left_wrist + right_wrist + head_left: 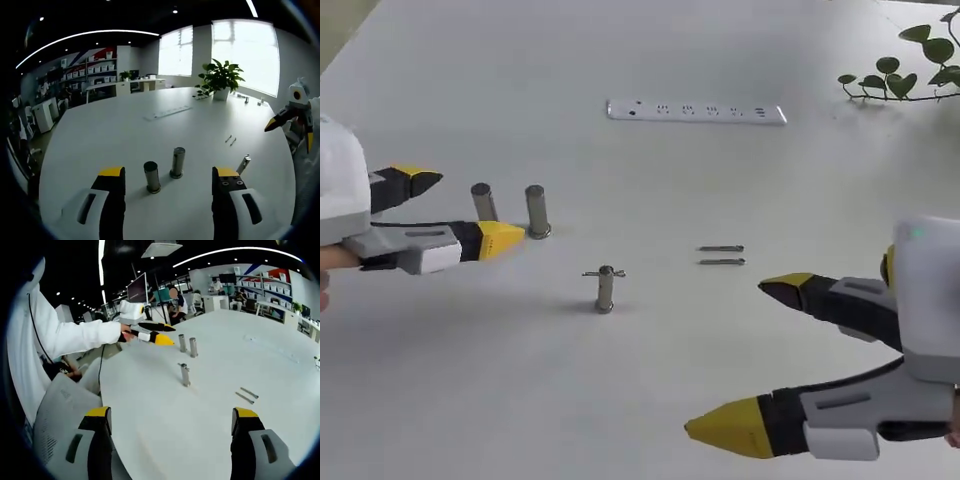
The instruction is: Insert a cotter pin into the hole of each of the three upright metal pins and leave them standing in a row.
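Left hand-held gripper (pixel 480 206), spread, faces two upright metal pins (pixel 536 212). A third pin (pixel 605 290) carries a cotter pin (pixel 604 272). Two loose cotter pins (pixel 721 249) lie on the surface (pixel 570 400) before the spread right hand-held gripper (pixel 725 357).

Bright, even light washes the white bench (pixel 620 400) in the head view, leaving faint soft shadows by the metal pins (pixel 536 212). In the left gripper view, windows (pixel 245 55) at one o'clock glare white; both gripper views bend strongly at their edges.
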### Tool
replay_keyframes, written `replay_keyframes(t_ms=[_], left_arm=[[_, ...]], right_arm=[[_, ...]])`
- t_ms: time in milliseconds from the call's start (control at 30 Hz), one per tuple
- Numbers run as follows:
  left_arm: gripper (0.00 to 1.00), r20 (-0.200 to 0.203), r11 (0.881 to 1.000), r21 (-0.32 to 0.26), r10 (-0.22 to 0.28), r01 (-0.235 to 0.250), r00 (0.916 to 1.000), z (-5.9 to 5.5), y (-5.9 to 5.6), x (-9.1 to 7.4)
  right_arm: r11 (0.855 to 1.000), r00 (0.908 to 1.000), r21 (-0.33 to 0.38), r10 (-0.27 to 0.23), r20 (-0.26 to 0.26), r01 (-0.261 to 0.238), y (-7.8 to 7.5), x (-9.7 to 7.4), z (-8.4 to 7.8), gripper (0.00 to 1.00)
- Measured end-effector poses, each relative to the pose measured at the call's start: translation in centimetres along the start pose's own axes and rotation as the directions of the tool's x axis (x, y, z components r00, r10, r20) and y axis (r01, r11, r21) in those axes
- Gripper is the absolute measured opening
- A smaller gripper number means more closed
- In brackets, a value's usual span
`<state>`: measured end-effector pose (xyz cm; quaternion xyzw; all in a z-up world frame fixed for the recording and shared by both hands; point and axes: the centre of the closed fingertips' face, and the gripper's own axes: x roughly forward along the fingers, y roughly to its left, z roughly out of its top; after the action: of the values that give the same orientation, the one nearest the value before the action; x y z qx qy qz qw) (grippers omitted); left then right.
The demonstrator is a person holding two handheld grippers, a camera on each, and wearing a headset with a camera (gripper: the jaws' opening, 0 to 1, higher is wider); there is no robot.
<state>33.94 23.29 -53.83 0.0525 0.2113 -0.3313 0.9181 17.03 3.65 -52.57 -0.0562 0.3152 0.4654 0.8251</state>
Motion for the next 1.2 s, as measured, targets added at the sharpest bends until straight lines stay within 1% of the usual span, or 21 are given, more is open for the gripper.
replay_keyframes(t_ms=[67,133,167,233,267,367,433,500,533,733,767,800,833,867,1000,1033,1067,1100,1133,1167,1200], left_arm=[[0.63,-0.021,1.000,-0.014,-0.013,0.013,0.9997,-0.5,0.2,0.6],[0.56,-0.024,1.000,0.010,0.005,-0.005,0.9997,-0.7,0.8,1.1],[0.53,-0.025,1.000,0.008,0.005,-0.005,0.9997,-0.7,0.9,1.3],[0.52,-0.031,1.000,-0.007,0.003,-0.003,0.9995,-1.0,1.2,1.7],[0.51,-0.031,1.000,-0.005,0.002,-0.002,0.9995,-1.0,1.3,1.8],[0.42,-0.042,1.000,0.001,0.007,-0.007,0.9991,-1.3,1.6,2.3],[0.38,-0.045,1.000,-0.001,0.013,-0.013,0.9989,-1.5,1.8,2.6],[0.35,-0.051,1.000,0.006,0.030,-0.030,0.9983,-1.6,2.2,2.8],[0.33,-0.051,1.000,0.009,0.026,-0.026,0.9984,-1.6,2.2,2.8],[0.14,-0.054,0.999,0.021,0.033,-0.032,0.9980,-1.8,2.3,3.0],[0.12,-0.049,0.999,0.014,0.049,-0.049,0.9976,-1.7,2.6,3.0],[0.12,-0.039,0.999,0.007,0.045,-0.045,0.9982,-1.5,2.4,2.9],[0.12,-0.031,0.998,0.034,0.046,-0.045,0.9985,-1.3,2.4,2.9],[0.12,-0.038,0.998,0.049,0.049,-0.047,0.9981,-1.4,2.4,2.9],[0.11,-0.040,0.998,0.017,0.055,-0.054,0.9977,-1.4,2.4,2.8],[0.11,-0.053,0.998,0.011,0.058,-0.058,0.9969,-1.5,2.3,2.7],[0.11,-0.063,0.997,-0.002,0.072,-0.072,0.9954,-1.5,2.3,2.5],[0.11,-0.062,0.998,-0.002,0.067,-0.067,0.9958,-1.5,2.2,2.4],[0.11,-0.071,0.996,-0.050,0.076,-0.079,0.9946,-1.7,2.0,2.2],[0.10,-0.079,0.991,-0.093,0.091,-0.098,0.9928,-1.7,2.0,2.0],[0.10,-0.077,0.991,-0.091,0.094,-0.100,0.9927,-1.6,2.0,1.8]], right_arm=[[1.000,1.0000,0.005,-0.004,0.001,0.004,0.0,-0.1,-0.1,0.98],[1.000,1.0000,0.011,-0.008,0.000,0.008,0.1,-0.2,-0.3,0.98],[1.000,1.0000,0.012,-0.007,0.001,0.007,0.2,-0.3,-0.3,0.98],[1.000,1.0000,0.021,-0.009,0.003,0.009,0.2,-0.3,-0.4,0.98],[1.000,0.9999,0.023,-0.011,0.003,0.011,0.2,-0.3,-0.4,0.98],[0.999,0.9999,0.029,-0.014,0.001,0.014,0.3,-0.4,-0.6,0.98],[0.999,0.9999,0.034,-0.014,0.001,0.014,0.4,-0.4,-0.6,0.98],[0.999,0.9999,0.039,-0.013,-0.003,0.013,0.5,-0.4,-0.8,0.98],[0.999,0.9999,0.041,-0.009,-0.006,0.009,0.6,-0.4,-0.8,0.98],[0.999,0.9999,0.046,-0.005,-0.014,0.005,0.7,-0.5,-1.1,0.97],[0.999,0.9999,0.046,-0.006,-0.015,0.007,0.6,-0.6,-1.2,0.97],[0.999,0.9998,0.045,-0.009,-0.017,0.010,0.5,-0.7,-1.2,0.97],[0.999,0.9998,0.046,-0.012,-0.018,0.013,0.4,-0.8,-1.3,0.97],[0.999,0.9996,0.048,-0.018,-0.023,0.019,0.2,-1.0,-1.4,0.97],[0.998,0.9993,0.059,-0.036,-0.014,0.037,-0.3,-1.6,-1.3,0.96],[0.997,0.9991,0.059,-0.041,-0.010,0.042,-0.3,-1.8,-1.2,0.96],[0.997,0.9990,0.057,-0.045,-0.007,0.045,-0.4,-1.9,-1.2,0.95],[0.997,0.9989,0.055,-0.047,-0.006,0.047,-0.4,-2.0,-1.1,0.94],[0.997,0.9985,0.051,-0.054,-0.007,0.054,-0.5,-2.1,-1.2,0.93],[0.997,0.9981,0.050,-0.062,-0.007,0.062,-0.6,-2.1,-1.2,0.93],[0.997,0.9980,0.050,-0.063,-0.008,0.064,-0.7,-2.2,-1.3,0.94]])
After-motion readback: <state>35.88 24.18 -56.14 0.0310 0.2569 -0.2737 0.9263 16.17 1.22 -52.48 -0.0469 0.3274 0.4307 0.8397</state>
